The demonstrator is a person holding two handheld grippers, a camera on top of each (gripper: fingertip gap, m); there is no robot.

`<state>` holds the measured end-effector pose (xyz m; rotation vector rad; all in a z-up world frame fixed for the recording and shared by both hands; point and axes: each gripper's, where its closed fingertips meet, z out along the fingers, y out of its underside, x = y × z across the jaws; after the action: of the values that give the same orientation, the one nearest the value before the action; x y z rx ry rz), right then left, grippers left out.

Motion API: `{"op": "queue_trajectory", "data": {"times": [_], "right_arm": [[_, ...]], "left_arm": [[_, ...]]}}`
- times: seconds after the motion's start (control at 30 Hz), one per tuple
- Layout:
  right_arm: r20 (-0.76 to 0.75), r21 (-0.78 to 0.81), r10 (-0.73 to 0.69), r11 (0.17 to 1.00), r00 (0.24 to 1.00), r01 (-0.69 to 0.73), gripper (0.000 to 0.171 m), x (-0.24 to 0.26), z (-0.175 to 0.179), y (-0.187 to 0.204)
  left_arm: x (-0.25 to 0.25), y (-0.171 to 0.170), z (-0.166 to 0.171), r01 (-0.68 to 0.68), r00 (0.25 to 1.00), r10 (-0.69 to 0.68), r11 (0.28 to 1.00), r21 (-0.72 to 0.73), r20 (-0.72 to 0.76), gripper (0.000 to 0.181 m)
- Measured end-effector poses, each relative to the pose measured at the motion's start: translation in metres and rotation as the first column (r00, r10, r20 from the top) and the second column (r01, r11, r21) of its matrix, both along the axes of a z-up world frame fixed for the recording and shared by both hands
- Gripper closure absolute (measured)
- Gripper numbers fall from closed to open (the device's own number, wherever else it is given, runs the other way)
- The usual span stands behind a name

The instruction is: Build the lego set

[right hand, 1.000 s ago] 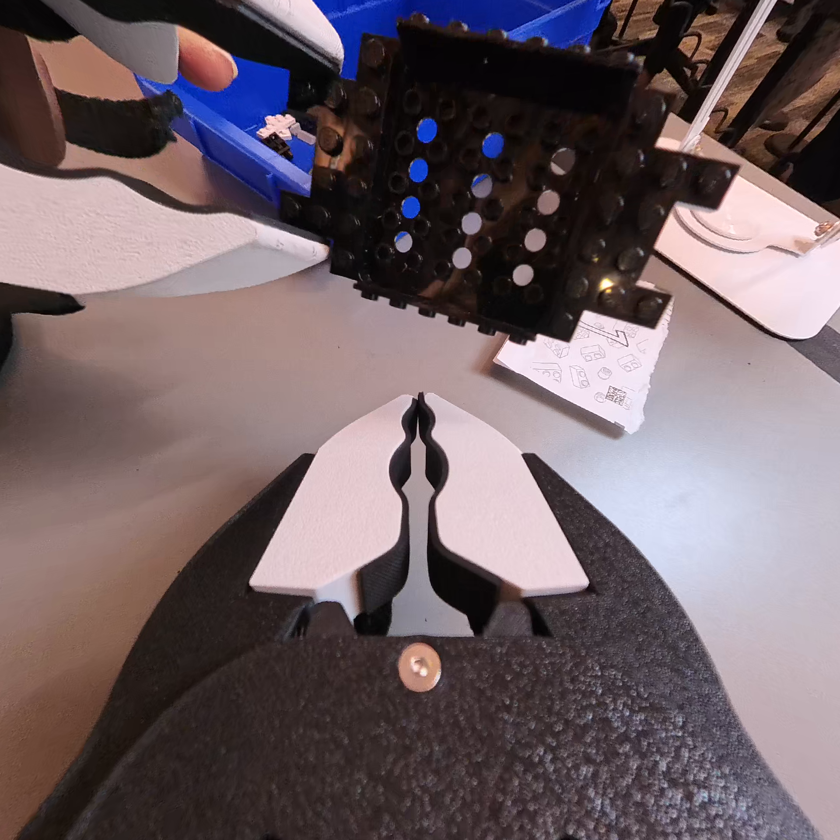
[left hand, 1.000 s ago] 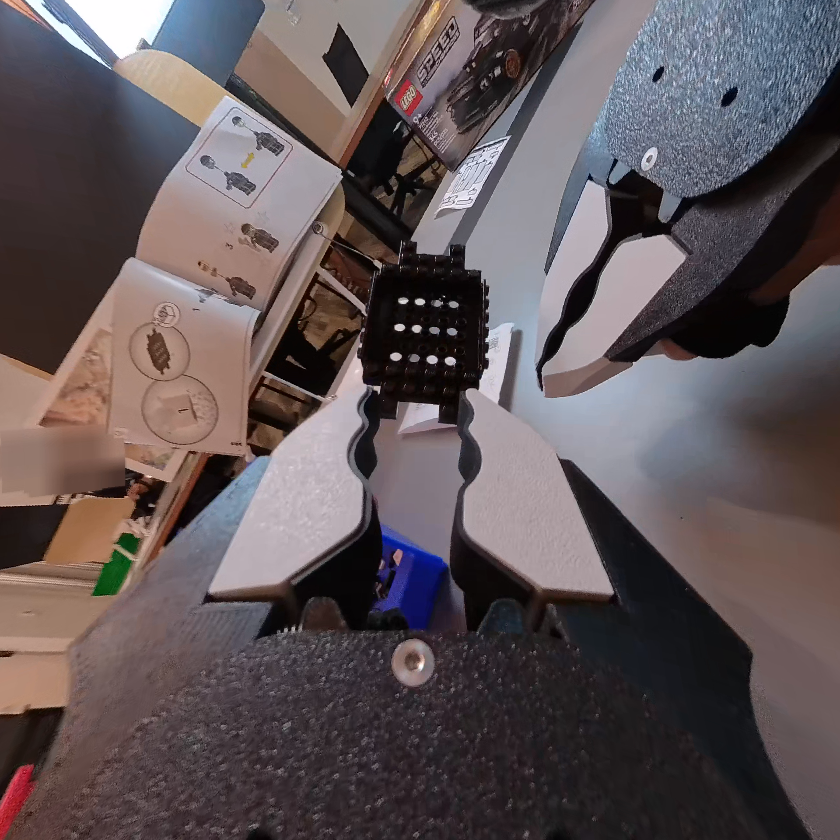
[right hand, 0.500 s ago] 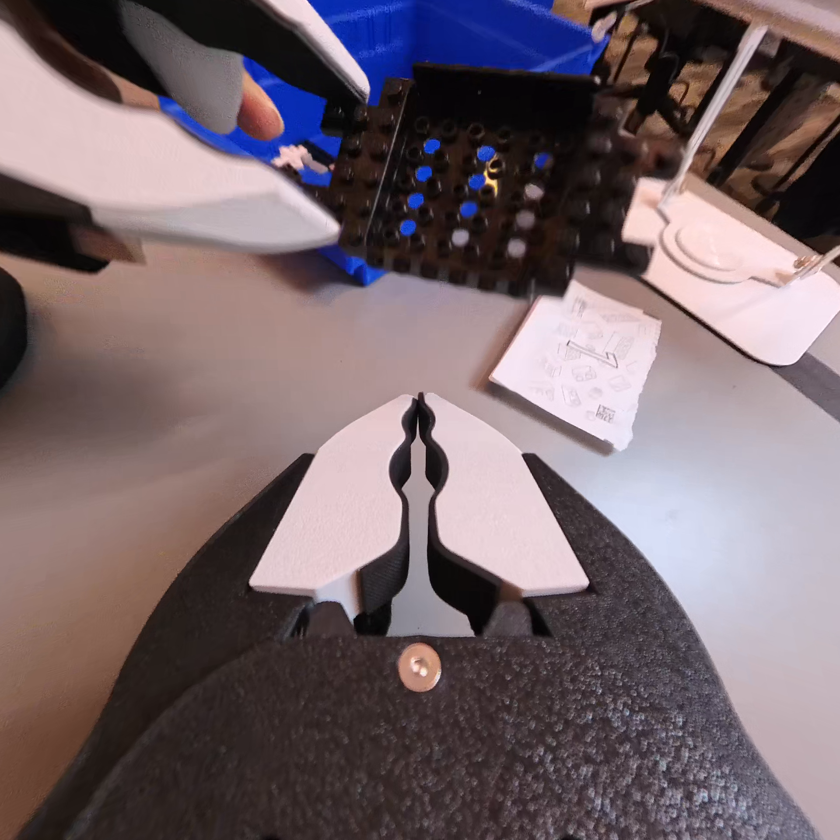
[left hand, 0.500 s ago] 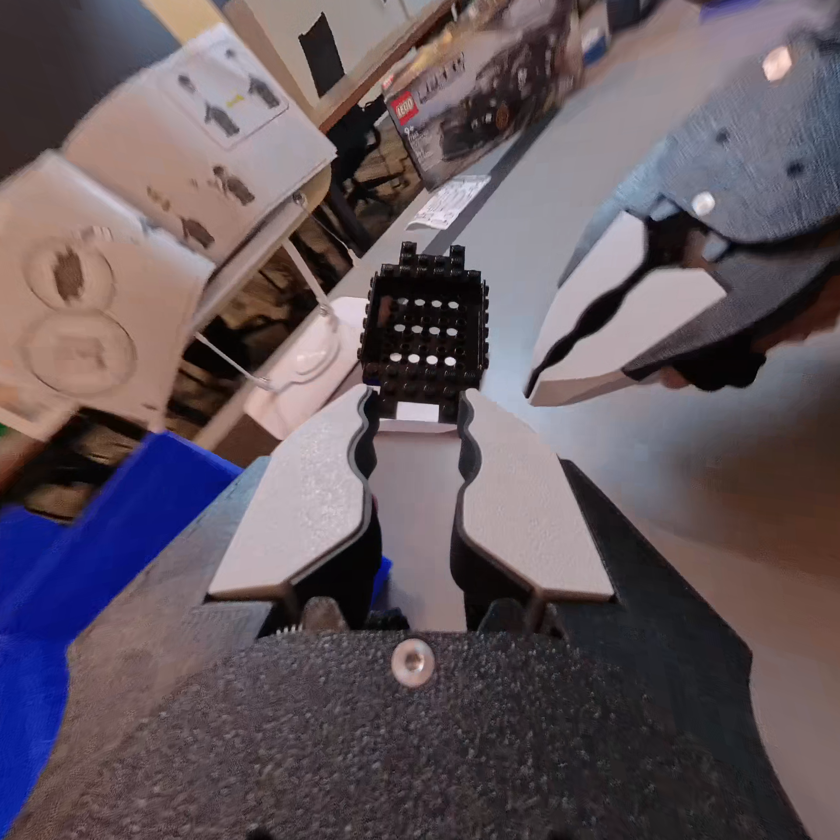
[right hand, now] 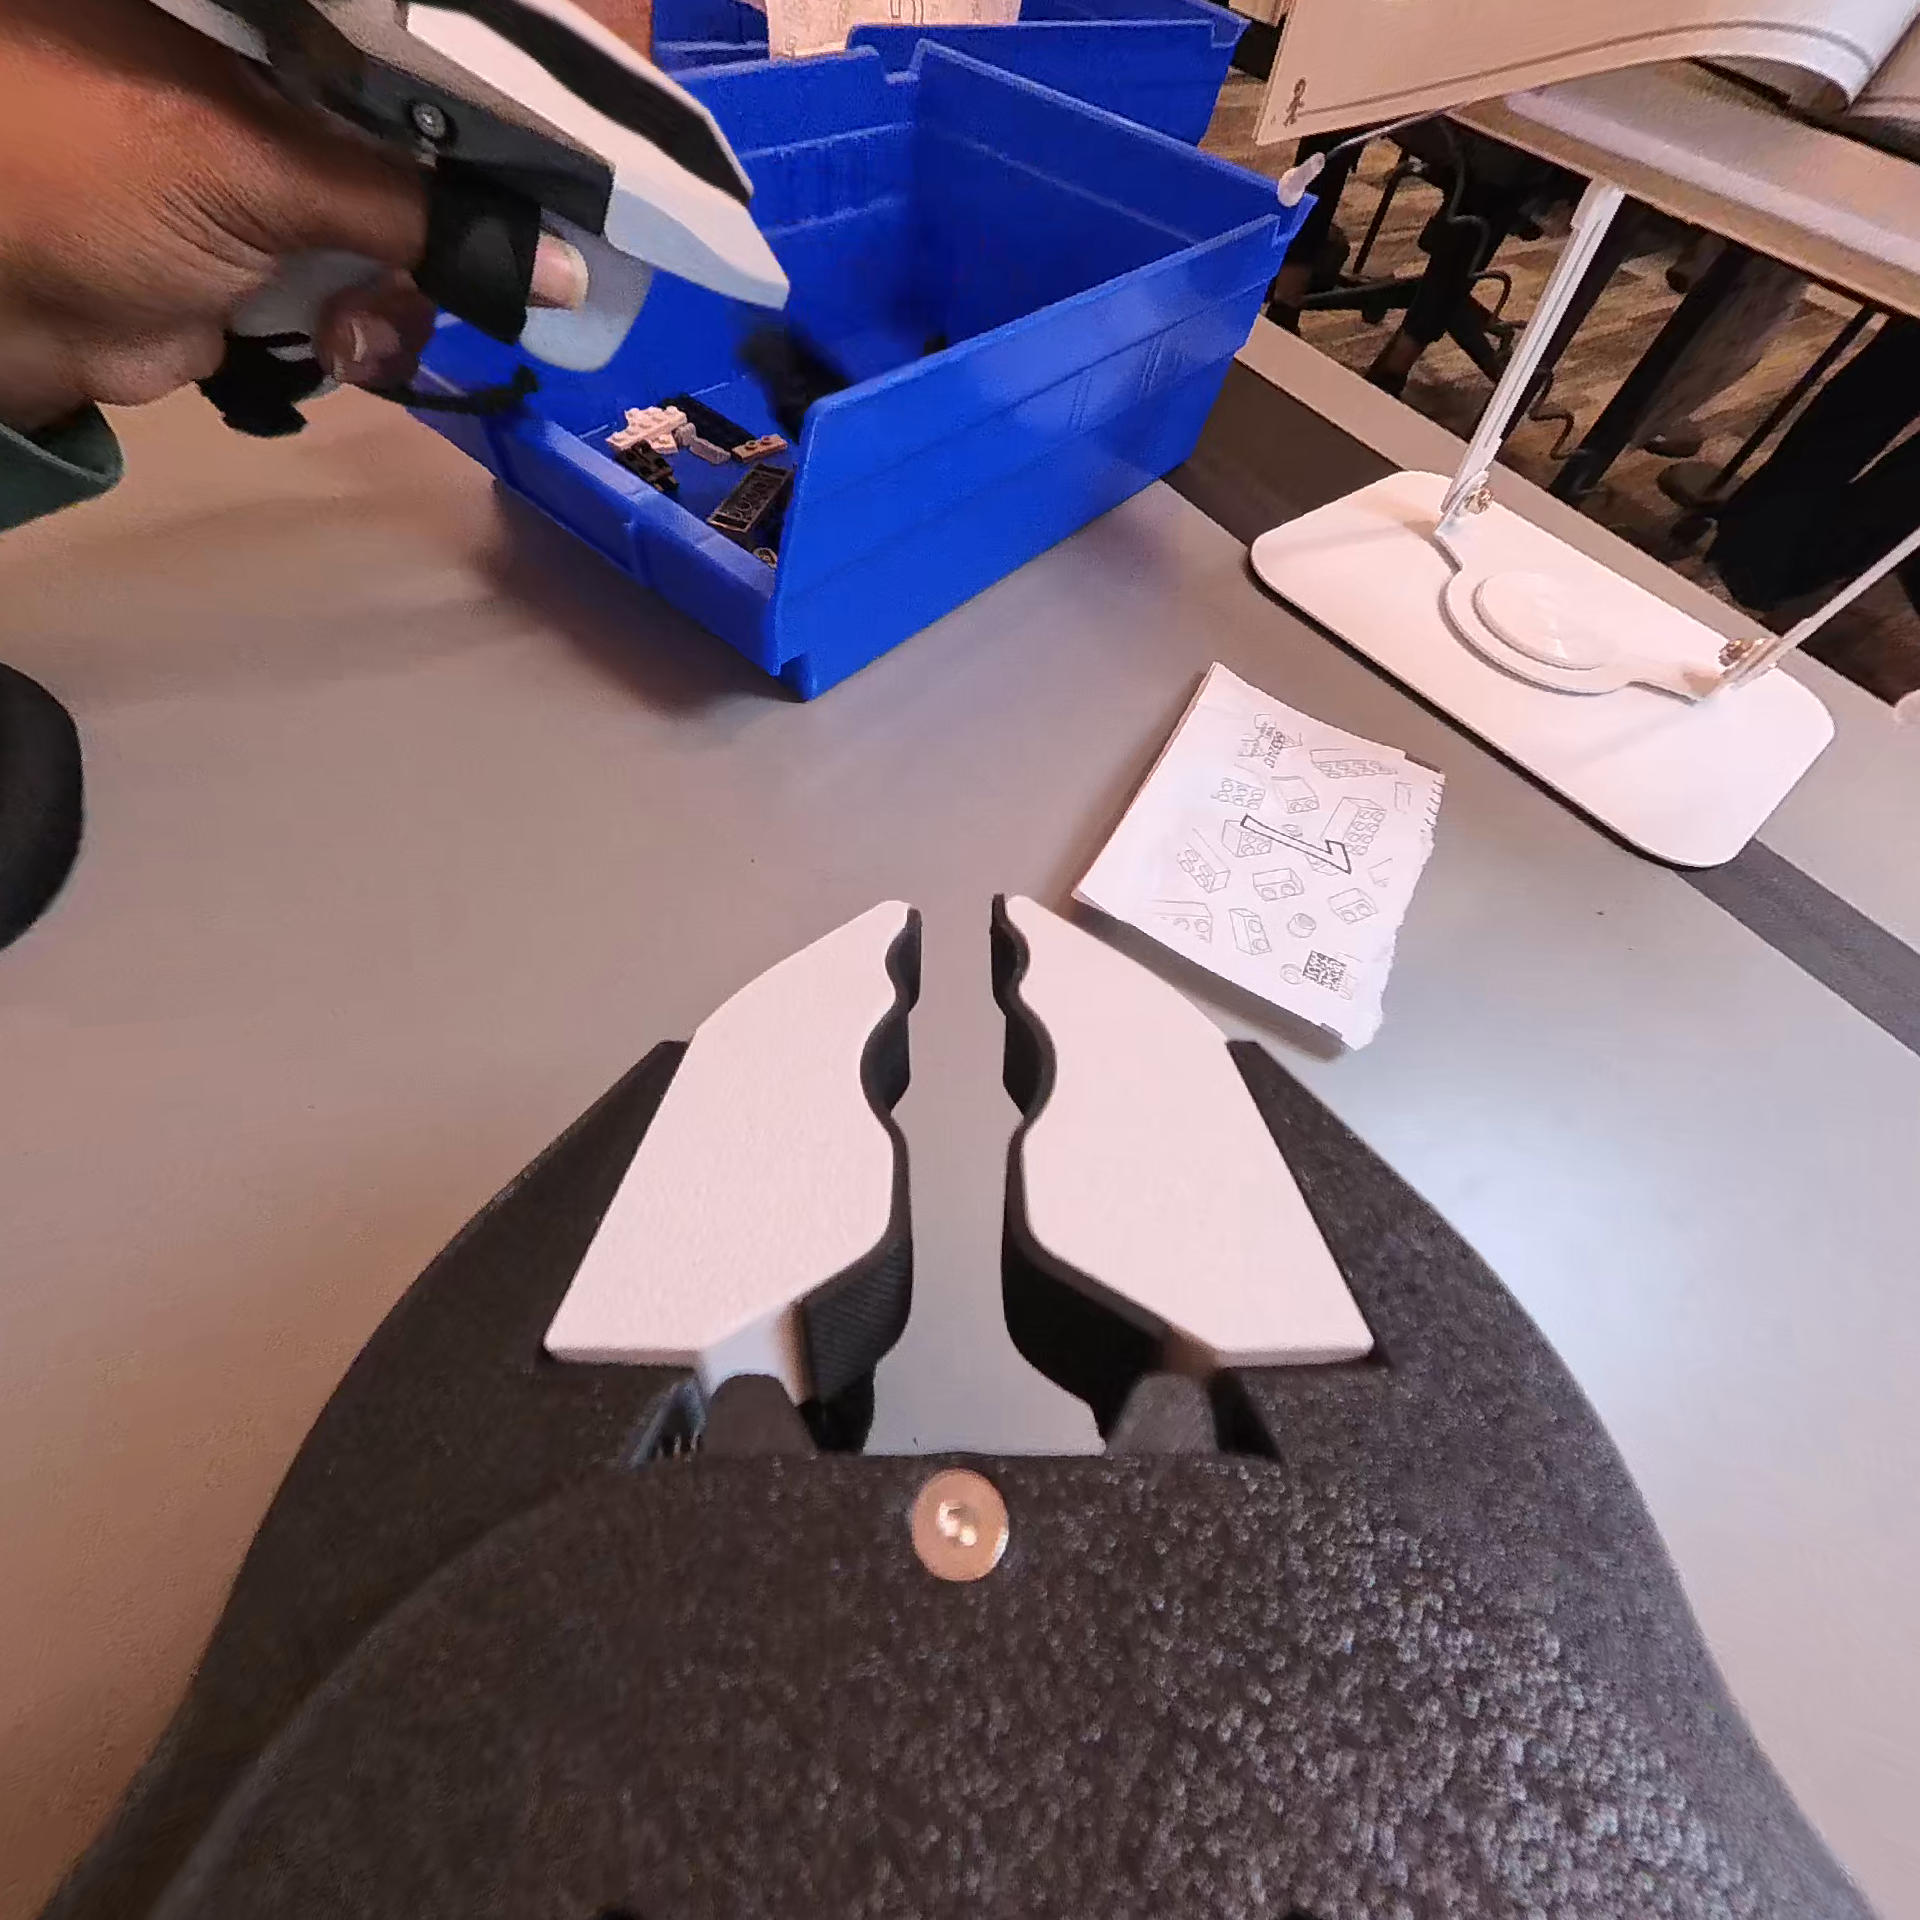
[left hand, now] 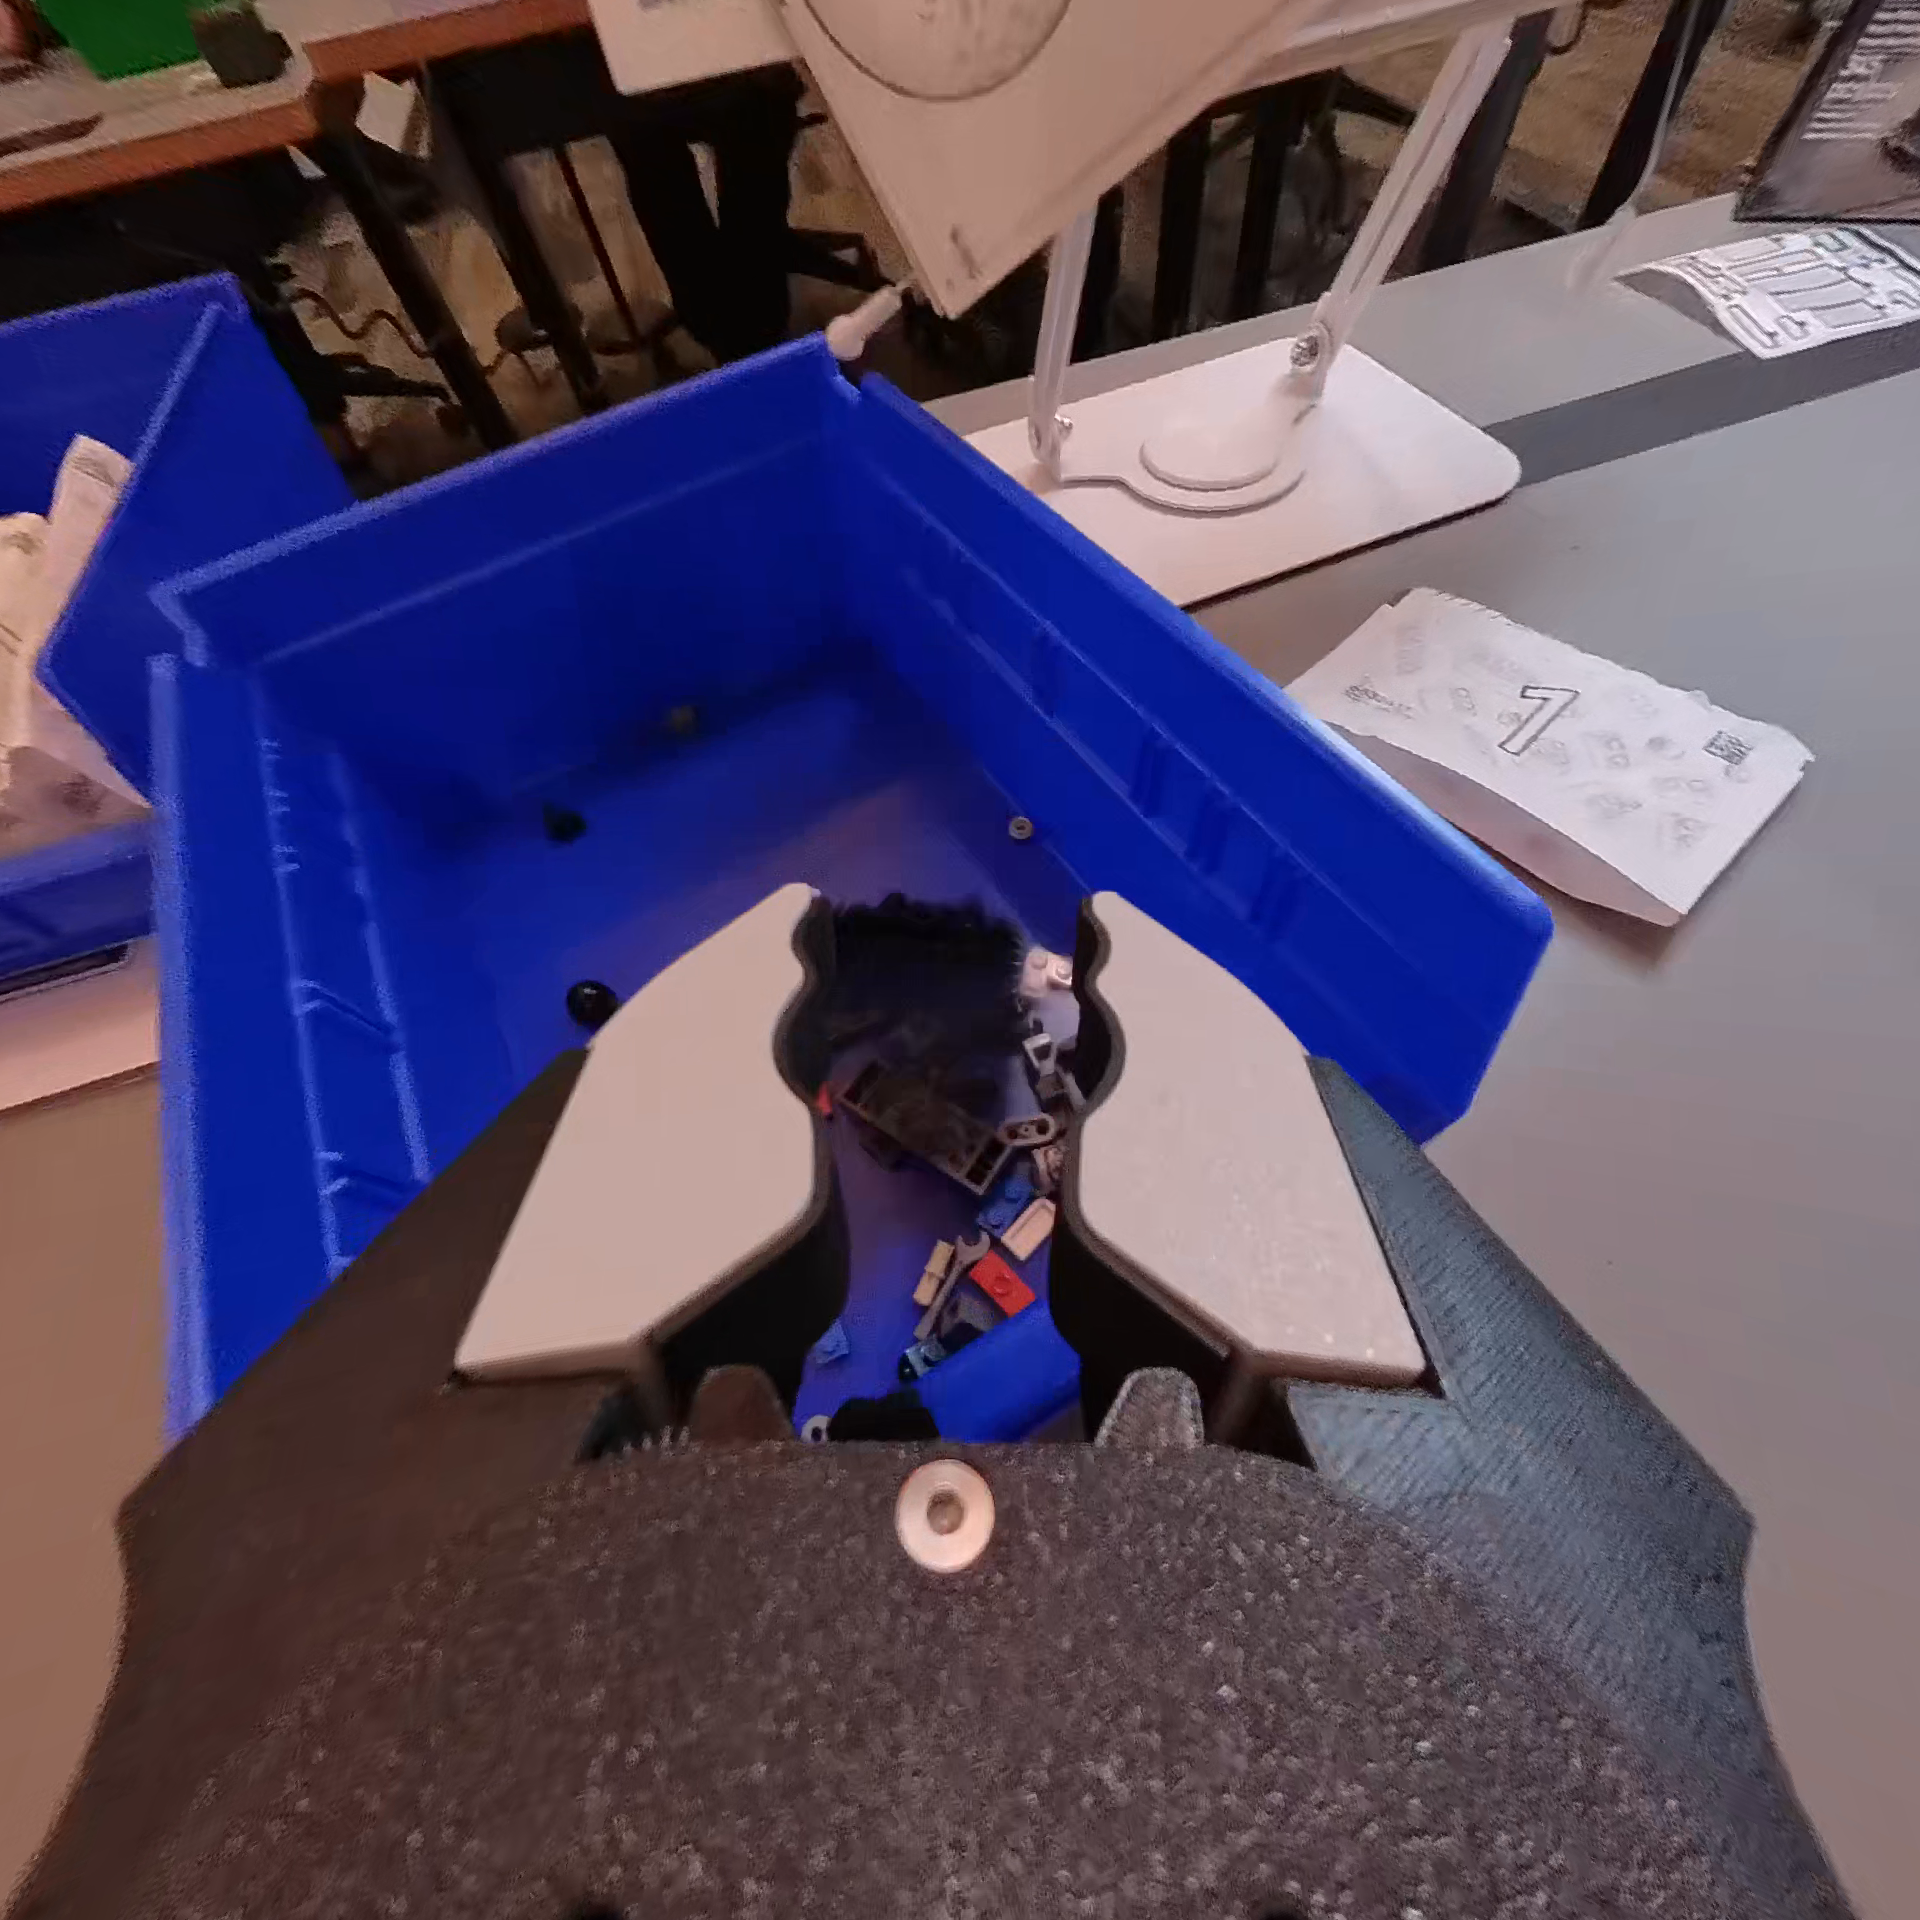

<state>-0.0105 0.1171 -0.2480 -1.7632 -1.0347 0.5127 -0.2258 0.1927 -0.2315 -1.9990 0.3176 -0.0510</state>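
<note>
My left gripper [left hand: 951, 904] is open above the blue bin [left hand: 1247, 707]. A blurred black Lego plate assembly [left hand: 914, 977] shows between and below its fingertips, apart from both, over loose small pieces [left hand: 987, 1226]. In the right wrist view the left gripper [right hand: 767, 249], held by a hand, hangs over the same bin [right hand: 987, 488], with the black assembly [right hand: 784, 369] blurred inside under it and loose pieces [right hand: 665, 436] at the bin's front. My right gripper [right hand: 956, 909] is slightly open and empty over the grey table.
A torn white paper bag [right hand: 1268, 862] lies on the table right of the bin, also in the left wrist view [left hand: 1558, 758]. A white stand base [right hand: 1538, 644] holding the instruction booklet [right hand: 1558, 52] sits behind it. A second blue bin [left hand: 104, 416] stands beside the first. The grippers' ends are close to 25 centimeters from one another.
My left gripper swung over the blue bin, opened and let go of the black assembly, which is now in the bin. My right gripper went from shut to slightly open.
</note>
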Motion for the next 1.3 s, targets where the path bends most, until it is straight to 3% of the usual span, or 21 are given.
{"op": "queue_trajectory", "data": {"times": [0.23,0.4,0.5,0.63,0.8,1.0,1.1,1.3], "right_arm": [[0.013,-0.002,-0.009,1.000,1.000,0.009,0.158,0.003,-0.004,0.003],[0.016,0.010,-0.036,0.999,0.999,0.036,0.157,0.012,-0.001,0.010],[0.005,0.005,-0.061,0.998,0.998,0.061,0.157,0.020,0.000,0.018],[0.005,-0.004,-0.068,0.998,0.998,0.068,0.157,0.023,-0.002,0.020],[0.040,0.005,-0.047,0.999,0.998,0.046,0.157,0.018,-0.008,0.017],[0.054,0.008,-0.044,0.999,0.998,0.043,0.157,0.019,-0.011,0.017],[0.059,0.002,-0.043,0.999,0.997,0.043,0.157,0.019,-0.013,0.018],[0.066,0.003,-0.042,0.999,0.997,0.042,0.158,0.020,-0.014,0.018]], "left_arm": [[0.010,-0.007,-0.006,0.068,0.996,-0.070,0.997,-0.025,-0.062,0.135],[0.037,-0.039,-0.019,0.295,0.939,-0.319,0.939,-0.174,-0.127,0.127],[0.042,-0.052,-0.027,0.353,0.885,-0.407,0.903,-0.245,-0.225,0.121],[0.033,-0.052,-0.048,0.314,0.833,-0.427,0.889,-0.335,-0.353,0.117],[0.028,-0.053,-0.073,0.279,0.769,-0.467,0.860,-0.428,-0.437,0.150],[0.039,-0.061,-0.070,0.196,0.621,-0.452,0.880,-0.432,-0.640,0.152],[0.076,-0.071,-0.068,0.306,0.592,-0.514,0.856,-0.416,-0.621,0.154],[0.118,-0.085,-0.053,0.469,0.637,-0.594,0.805,-0.365,-0.491,0.151]]}}
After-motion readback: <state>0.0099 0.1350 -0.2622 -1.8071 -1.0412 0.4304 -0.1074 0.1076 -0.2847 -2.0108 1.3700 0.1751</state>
